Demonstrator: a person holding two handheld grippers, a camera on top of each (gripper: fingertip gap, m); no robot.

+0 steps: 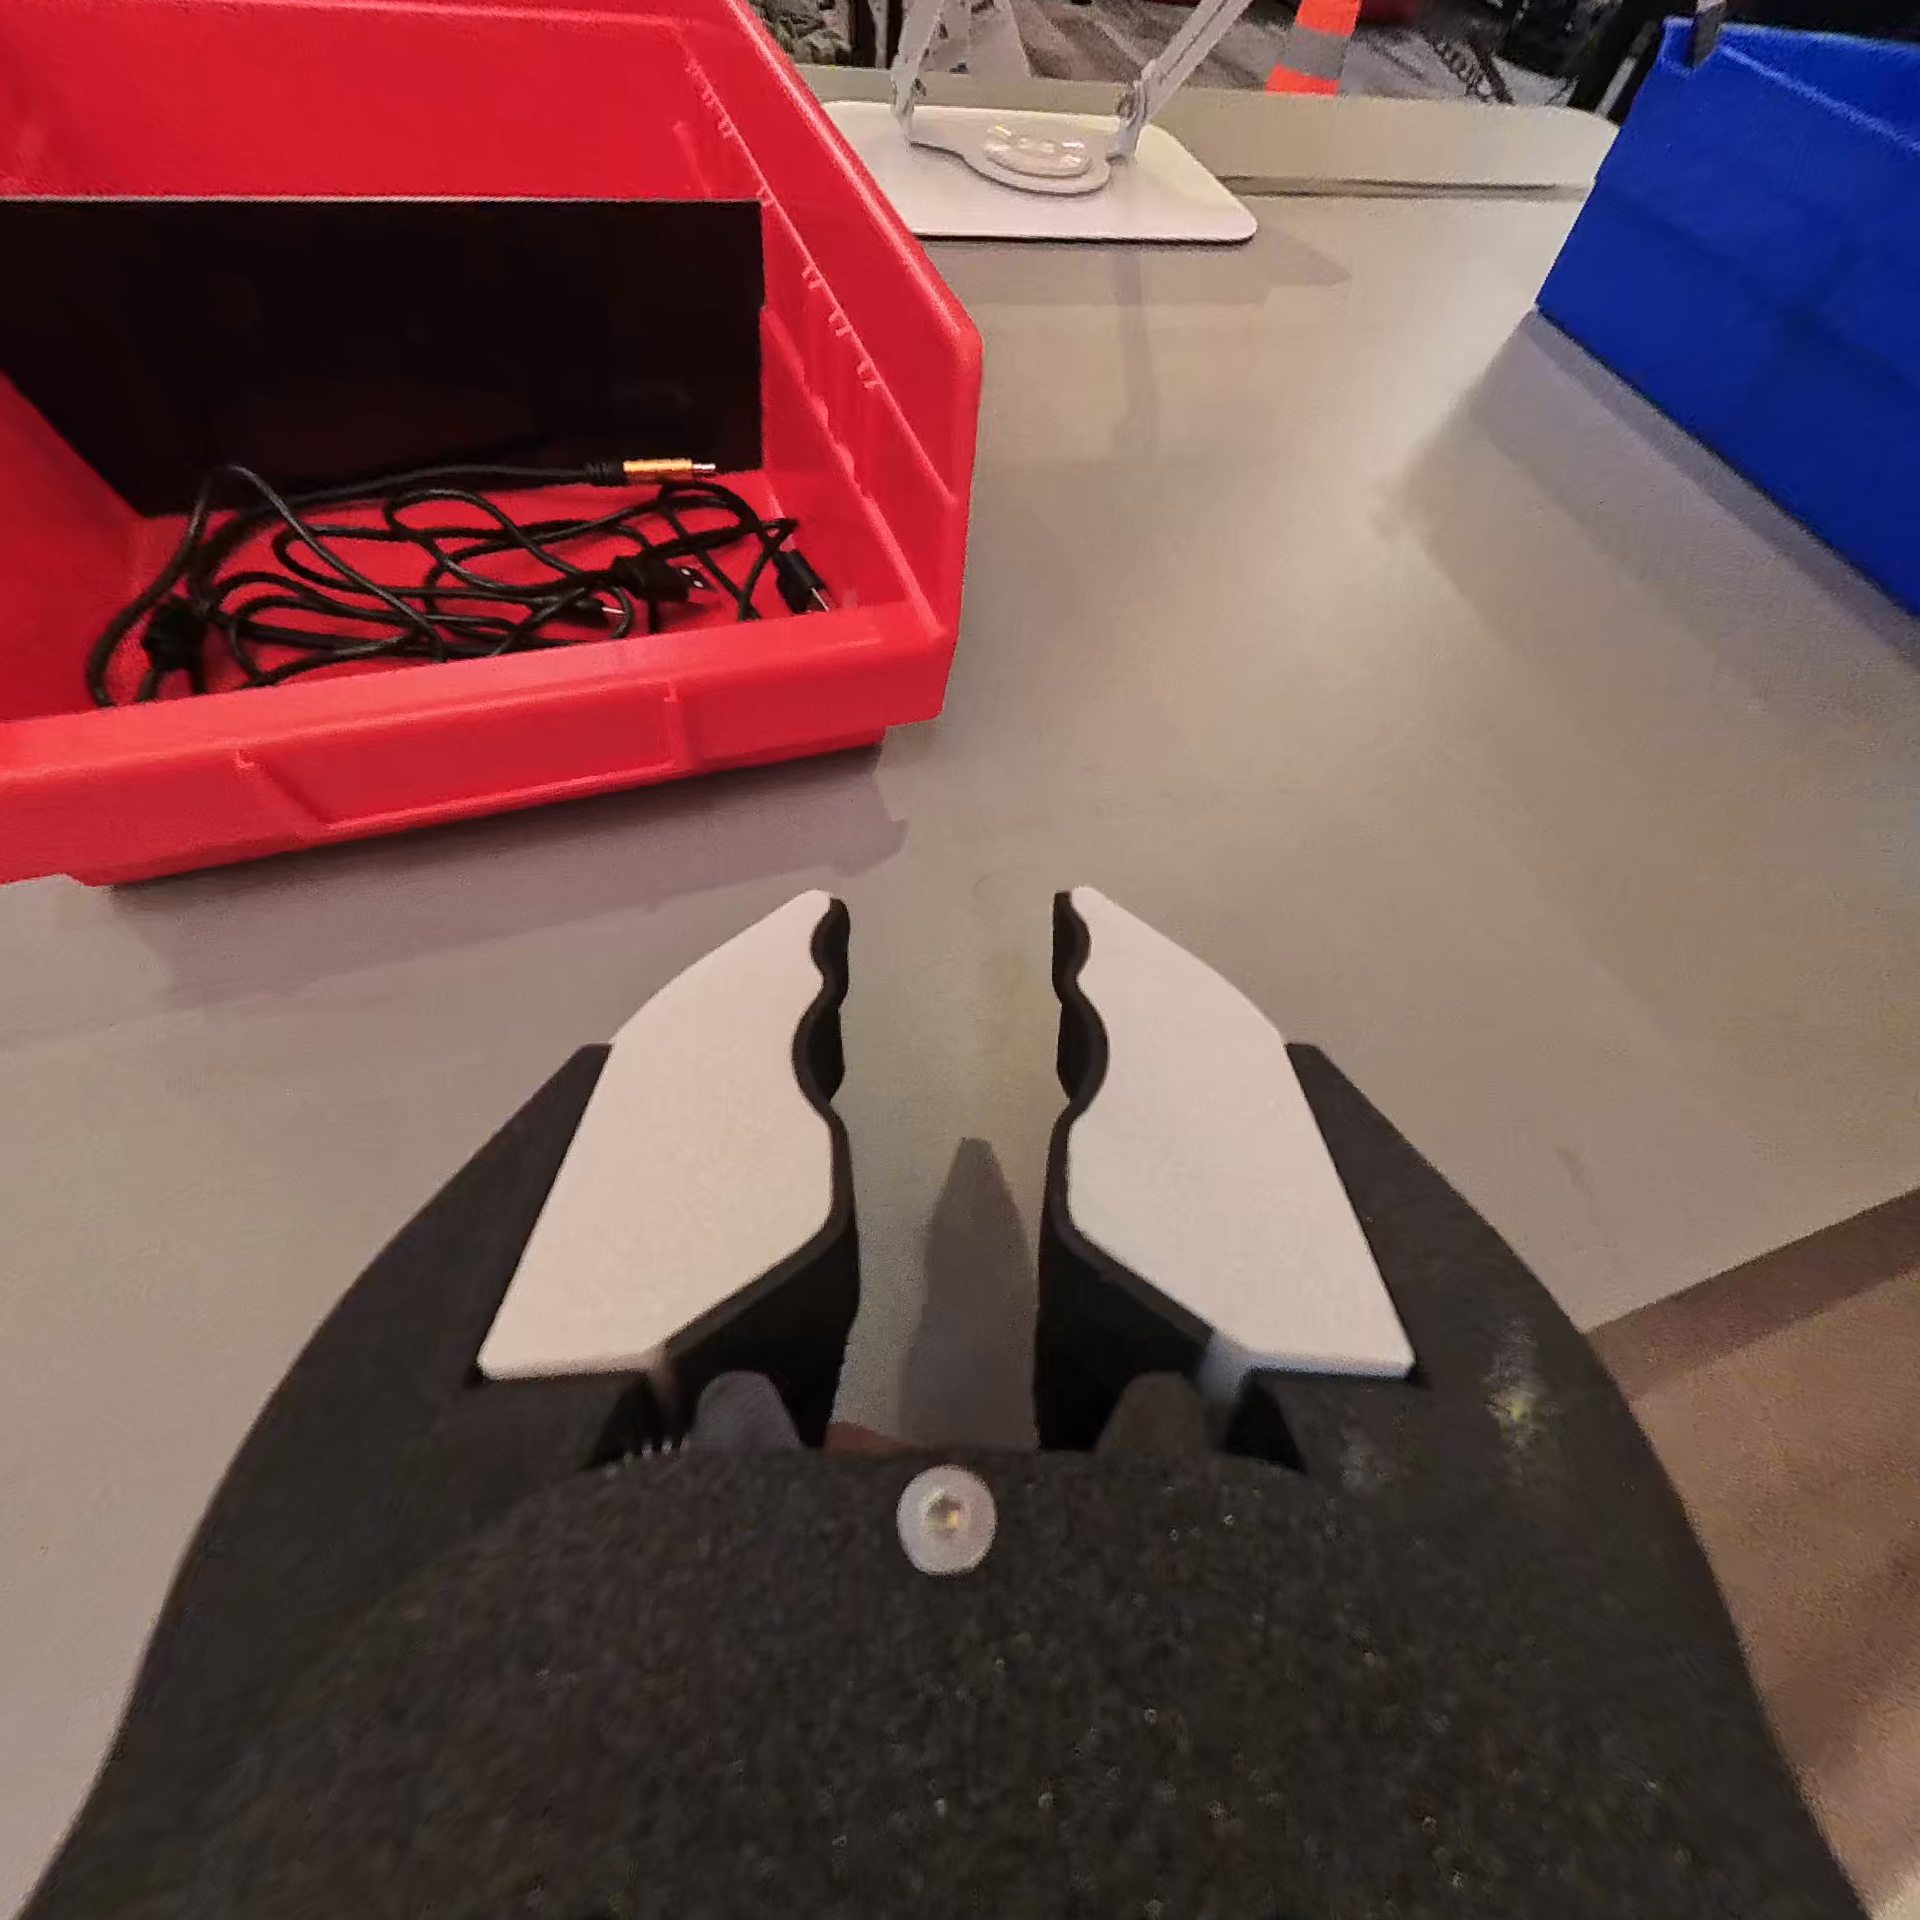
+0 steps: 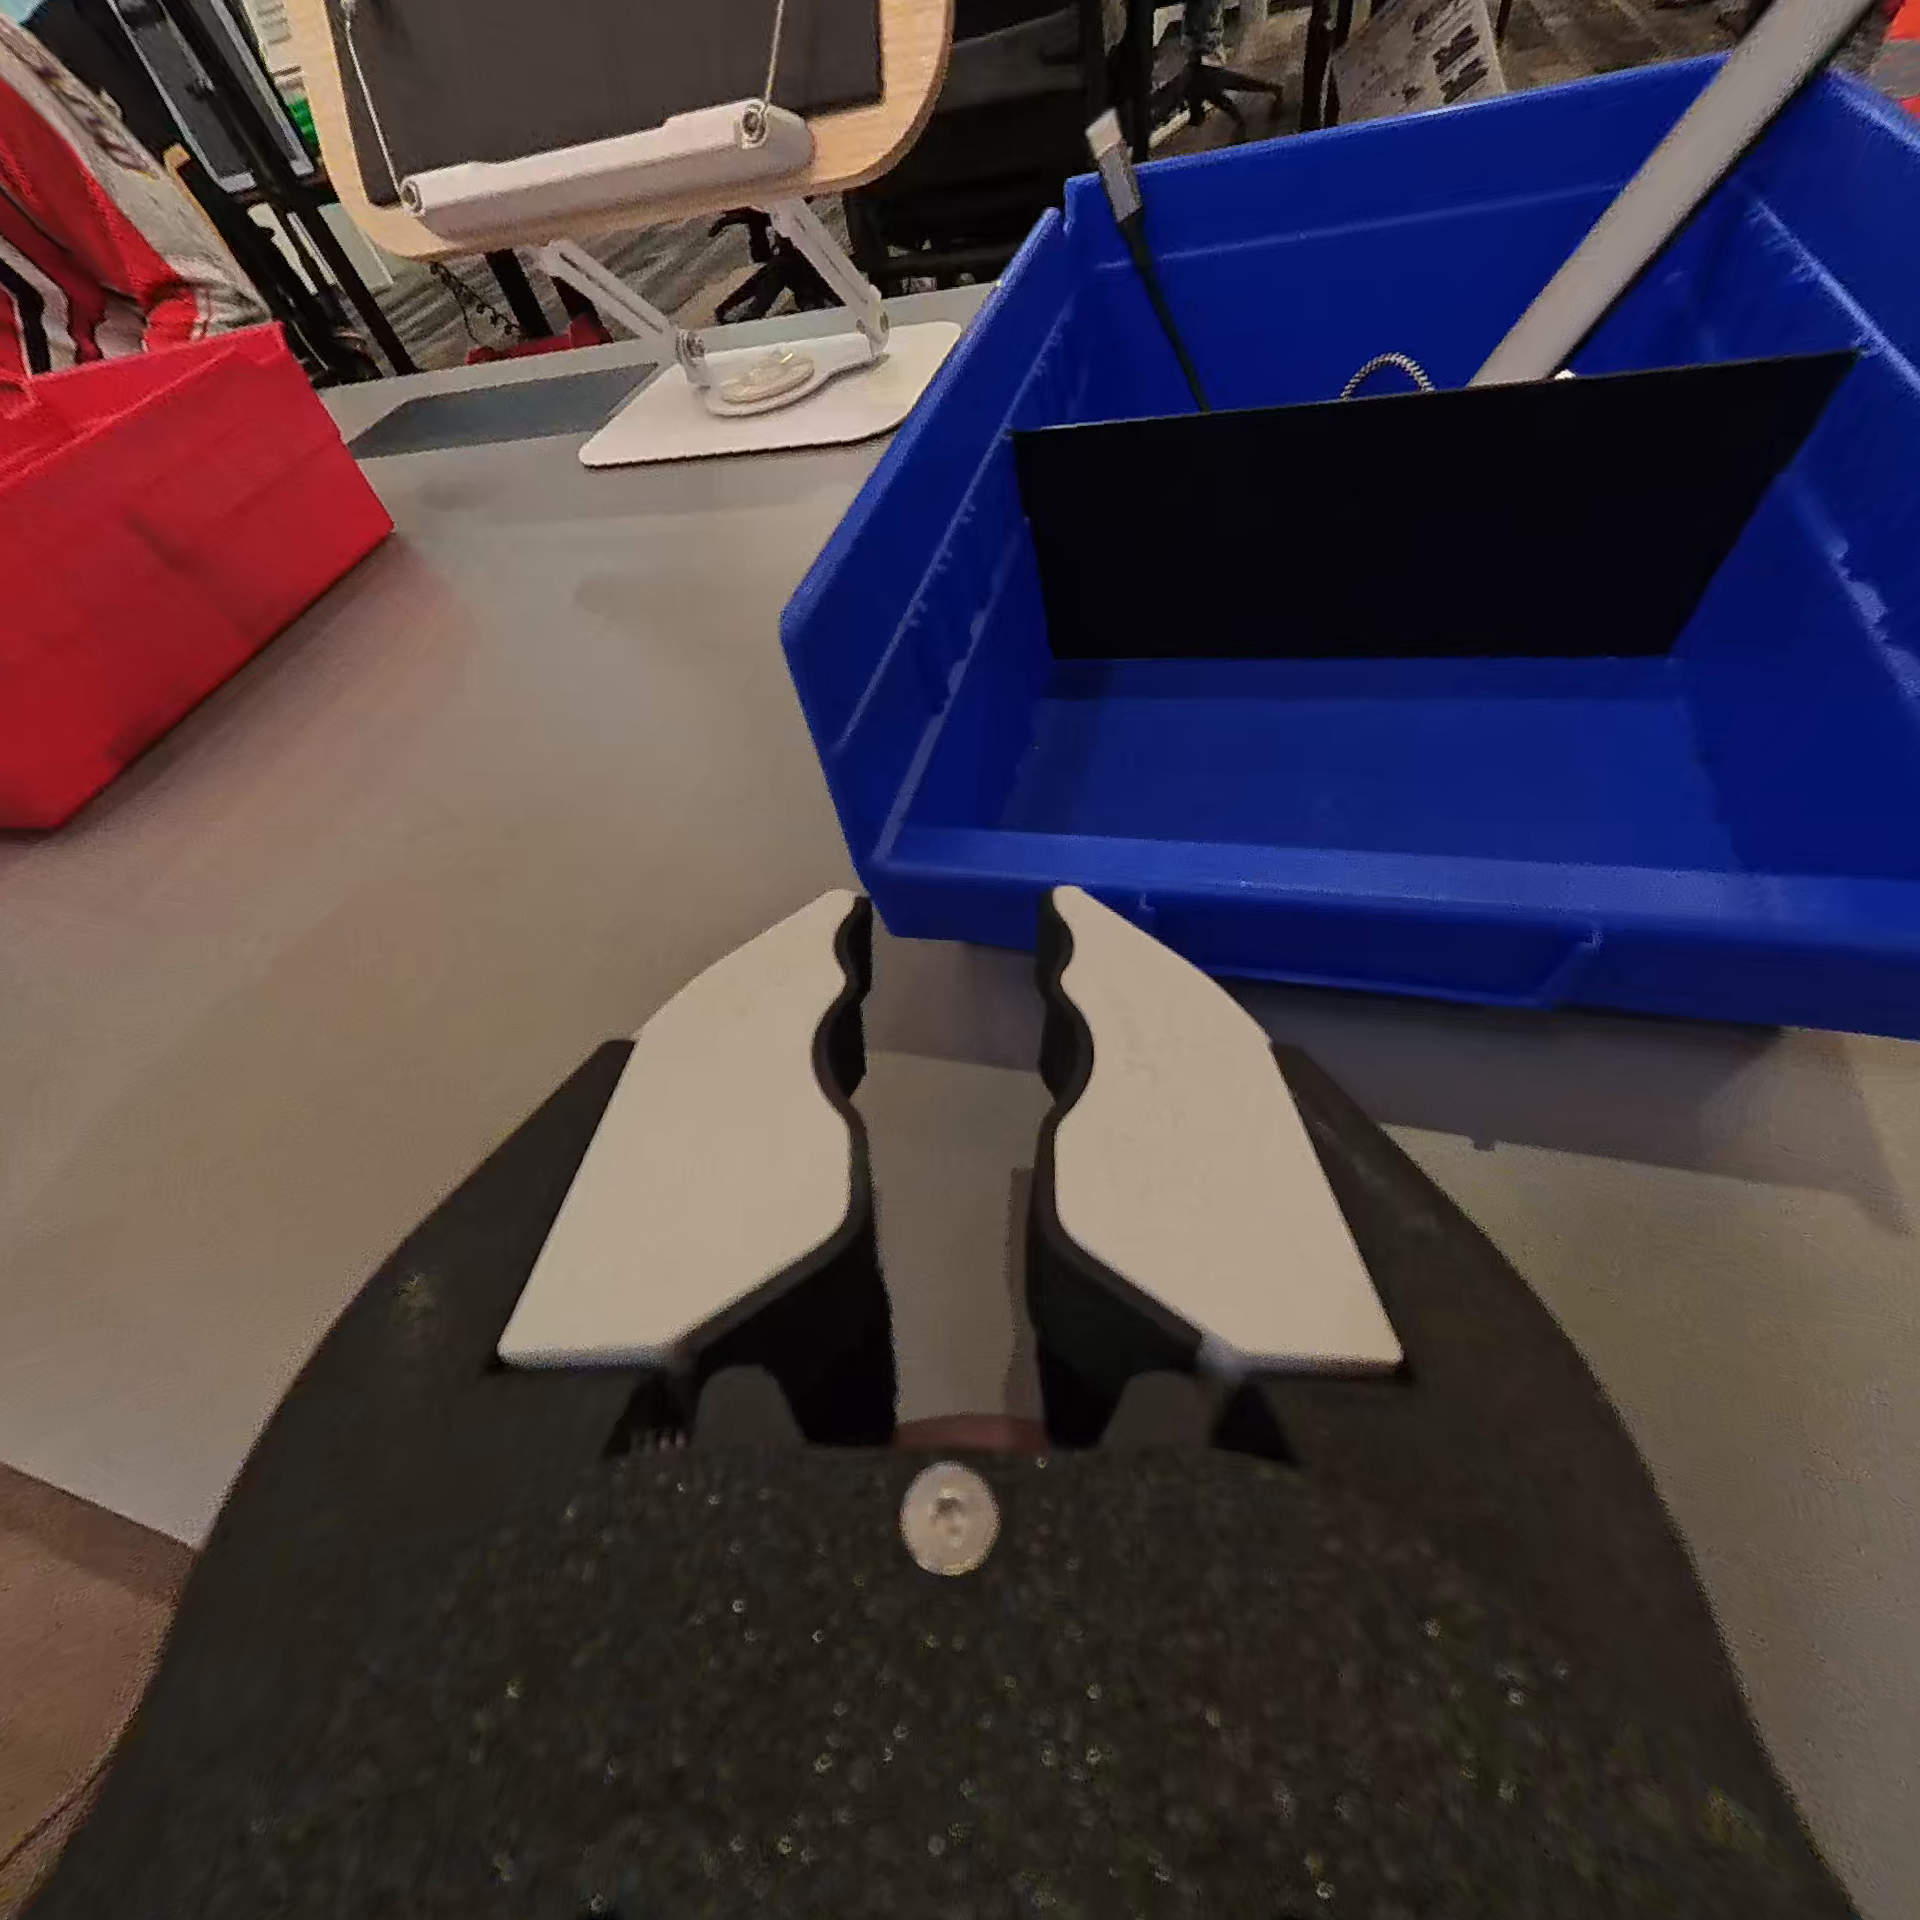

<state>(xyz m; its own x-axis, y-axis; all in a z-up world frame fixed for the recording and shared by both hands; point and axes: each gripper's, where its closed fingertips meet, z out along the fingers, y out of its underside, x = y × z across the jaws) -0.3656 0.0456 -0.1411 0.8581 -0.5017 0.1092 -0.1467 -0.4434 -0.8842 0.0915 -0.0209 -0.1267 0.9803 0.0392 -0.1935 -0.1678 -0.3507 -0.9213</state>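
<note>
My left gripper (image 1: 951, 914) is open and empty, low over the grey table (image 1: 1299, 727), just right of and in front of a red bin (image 1: 468, 748). The bin's front compartment holds a tangle of black cables (image 1: 416, 592) in front of a black divider (image 1: 395, 343). My right gripper (image 2: 954, 914) is open and empty, its tips close to the front wall of a blue bin (image 2: 1351, 914). That bin's front compartment looks bare. Behind its black divider (image 2: 1403, 520) a cable with a plug (image 2: 1117, 177) and a grey bar (image 2: 1662, 177) stick up.
A white stand on a flat base (image 1: 1081, 177) sits at the far side of the table, also in the right wrist view (image 2: 769, 395). The blue bin shows at the right of the left wrist view (image 1: 1766, 312); the red bin at the left of the right wrist view (image 2: 156, 582). Chairs and furniture stand behind. The left gripper's tips are roughly 45 cm from the right gripper's.
</note>
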